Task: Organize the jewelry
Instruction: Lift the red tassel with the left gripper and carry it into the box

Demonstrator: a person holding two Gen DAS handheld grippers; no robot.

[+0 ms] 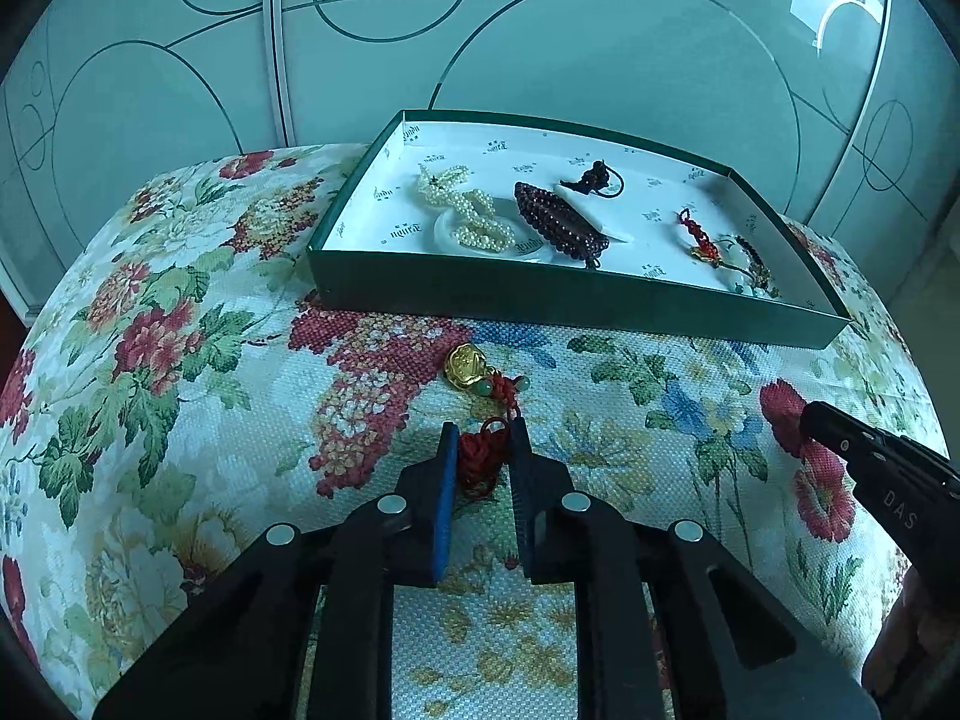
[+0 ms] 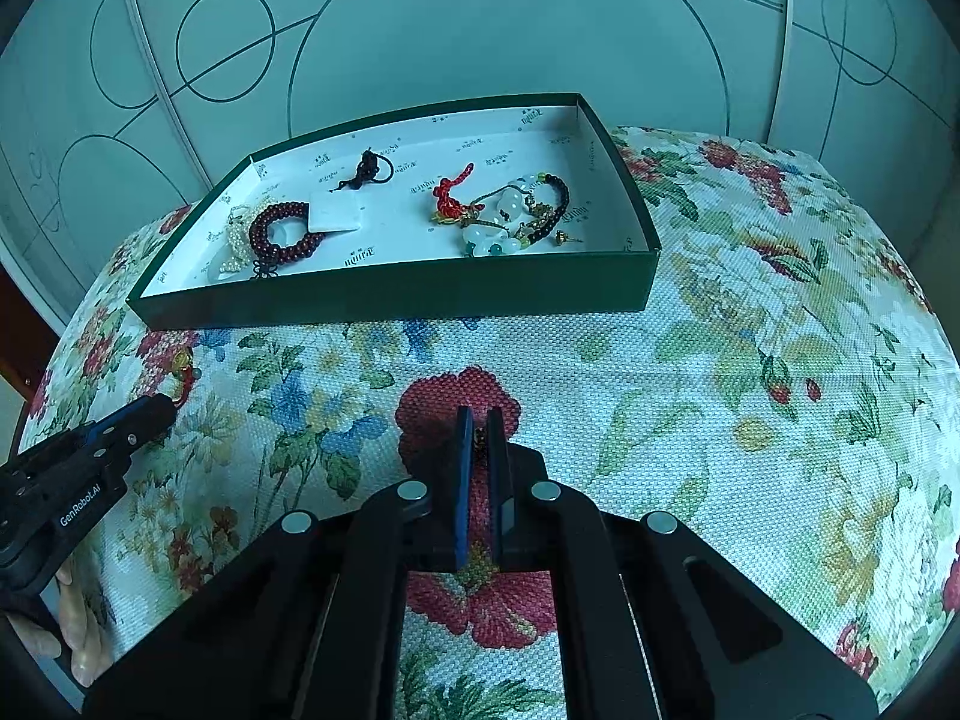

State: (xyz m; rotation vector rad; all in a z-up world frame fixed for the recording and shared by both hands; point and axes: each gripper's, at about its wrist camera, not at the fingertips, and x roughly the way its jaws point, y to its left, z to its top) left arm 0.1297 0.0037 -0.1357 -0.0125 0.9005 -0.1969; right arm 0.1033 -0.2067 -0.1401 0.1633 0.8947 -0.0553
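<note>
Red knotted cord [image 1: 480,461] sits between the blue-padded fingers of the left gripper [image 1: 483,441], whose jaws stand narrowly apart and close around the bunched knot; whether the pads already bite it I cannot tell for sure, though they look to be touching it on both sides. This cord belongs to a gold charm [image 1: 467,362] with small green beads, lying on the floral cloth [image 1: 180,360] just in front of the green box [image 1: 540,300]. I judge the piece light, limp in the cord and hard in the charm: the charm will dangle and swing once lifted, and the smooth gold face would slip in the pads, so the soft knot is the better place to hold.

Over on the other side, the right gripper [image 2: 480,429] is pressed nearly together on something tiny and dark with a glint, likely an earring or stud [image 2: 480,437], too small to name surely. Such a thing is easily dropped and lost in the busy pattern.

Inside the shallow box, on printed white paper, lie a pearl strand [image 1: 465,213], a dark red bead bracelet [image 1: 558,222] partly on a white square card [image 2: 334,211], a dark knotted cord [image 1: 594,179], and, at the right end, a red-corded tangle with pale jade pieces and black beads [image 2: 510,213].
</note>
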